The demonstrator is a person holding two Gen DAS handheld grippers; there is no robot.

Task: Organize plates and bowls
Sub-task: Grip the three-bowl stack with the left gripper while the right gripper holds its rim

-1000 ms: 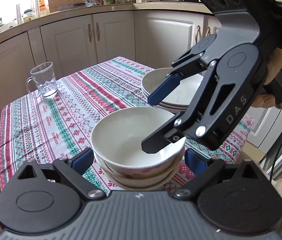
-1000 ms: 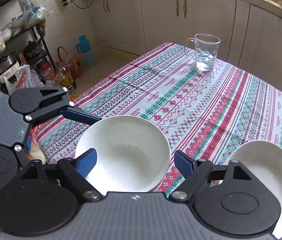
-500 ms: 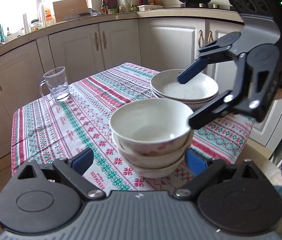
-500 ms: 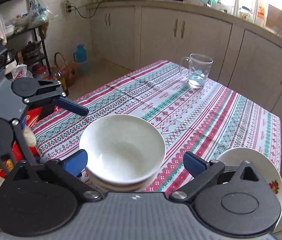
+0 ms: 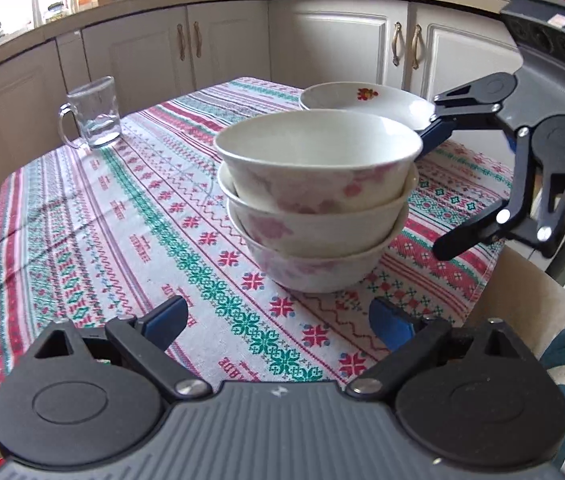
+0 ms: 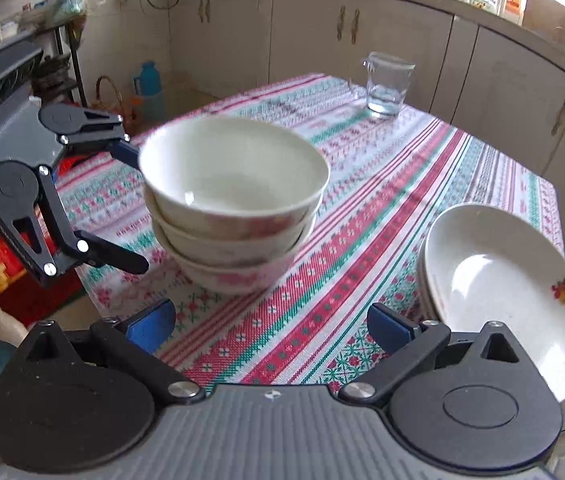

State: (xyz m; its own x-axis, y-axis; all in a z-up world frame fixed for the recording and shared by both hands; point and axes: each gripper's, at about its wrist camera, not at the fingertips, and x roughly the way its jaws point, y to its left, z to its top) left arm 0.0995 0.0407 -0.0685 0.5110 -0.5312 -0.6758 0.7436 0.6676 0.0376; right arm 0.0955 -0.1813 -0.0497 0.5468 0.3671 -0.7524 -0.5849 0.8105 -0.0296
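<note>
The table (image 5: 82, 240), spread with a red, green and white patterned cloth (image 6: 382, 208), carries everything here, so places are given from it. Near its front edge stands the bowl stack (image 5: 314, 200) — three white bowls with pink flowers, nested upright. At the table's right corner, well apart from the bowls, lies the plate stack (image 6: 498, 280), shallow white plates with a small red flower print on the top one. At the far side of the table, by the cabinets, a glass mug (image 5: 96, 114) holds a little water.

The left gripper (image 5: 278, 320) hangs over the table's front edge, jaws wide apart with nothing between them. The right gripper (image 6: 270, 326) — its jaws have just been opening — hangs just off the table's front too, spread wide and empty, the bowls beyond its fingertips and touching neither pad.
</note>
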